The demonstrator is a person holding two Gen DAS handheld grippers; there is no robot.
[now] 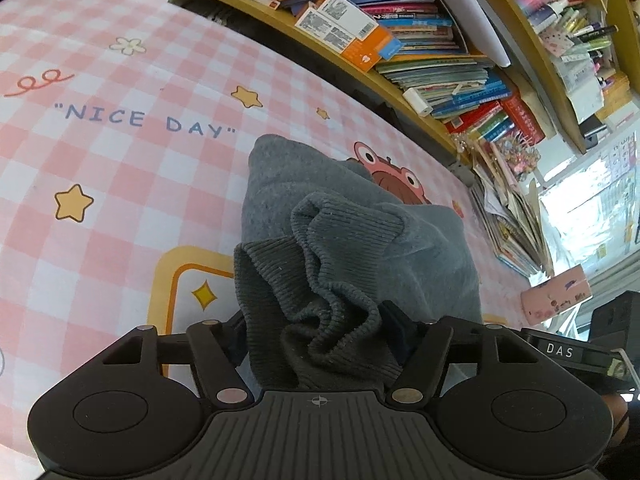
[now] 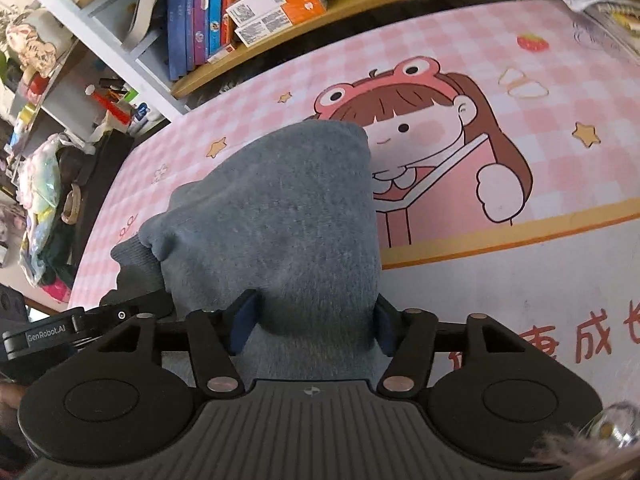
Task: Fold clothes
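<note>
This looks like a child's study corner in a home. The desk [image 2: 520,32] is covered by a pink-and-white checked mat printed with stars, the words "NICE DAY" [image 1: 150,120] and a cartoon girl in a frog hat [image 2: 420,120]. Right behind it, a wooden shelf [image 1: 320,46] is crammed with bright children's books [image 1: 400,12], some upright, some stacked flat, with small orange boxes [image 2: 280,4] on top. Another shelf holds pens and markers [image 1: 576,20], and off to one side open white shelving [image 2: 80,28] carries toys and oddments.
</note>
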